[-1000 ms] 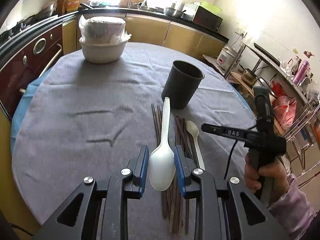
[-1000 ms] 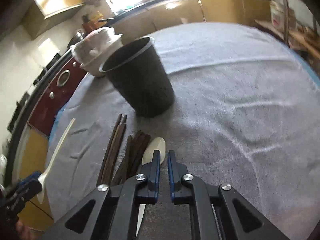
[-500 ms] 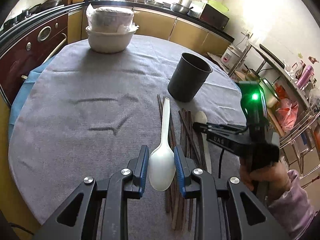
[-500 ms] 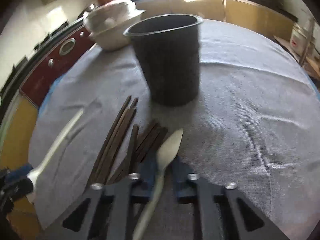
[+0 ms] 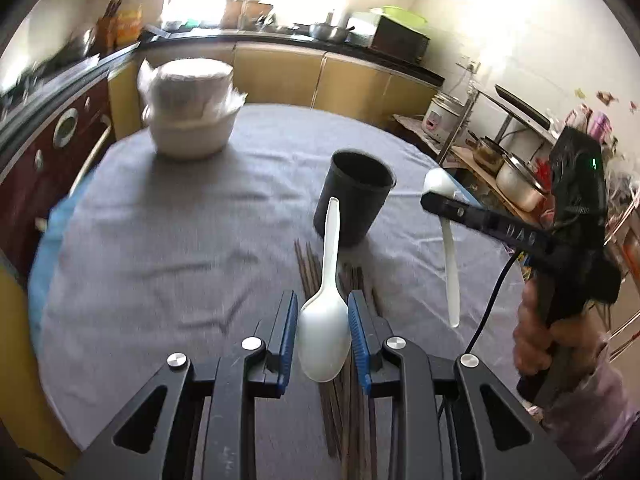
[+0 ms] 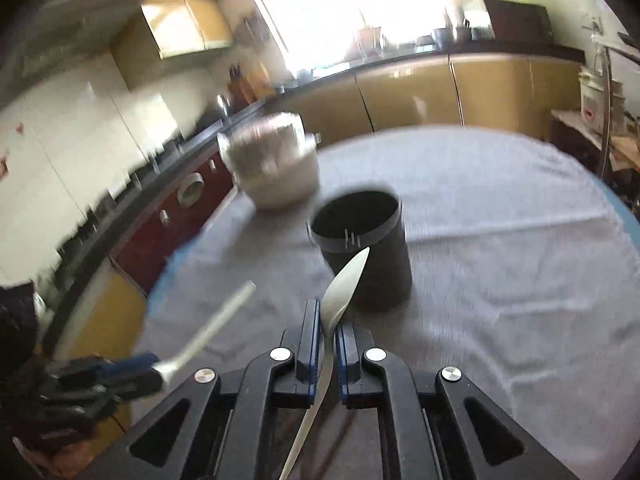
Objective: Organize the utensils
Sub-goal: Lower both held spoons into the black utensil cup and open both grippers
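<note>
My left gripper (image 5: 322,304) is shut on the bowl of a large white spoon (image 5: 324,328), whose handle points at the black cup (image 5: 352,208). The right gripper (image 6: 328,316) is closing tight on the neck of a slim white spoon (image 6: 346,284), pads pressing on it. That spoon hangs in the air just short of the black cup (image 6: 360,240). The left wrist view shows the right gripper (image 5: 430,202) beside the cup, with the slim spoon (image 5: 450,264) handle down. Several brown chopsticks (image 5: 308,268) lie on the grey cloth below my left gripper.
A stack of white bowls (image 5: 190,120) stands at the far left of the round table (image 5: 140,240). A person's hand (image 5: 536,340) holds the right gripper. Kitchen cabinets, a counter and a shelf with pots surround the table.
The right gripper has closed on the slim spoon and lifted it off the cloth toward the cup. The left gripper has risen a little with its spoon.
</note>
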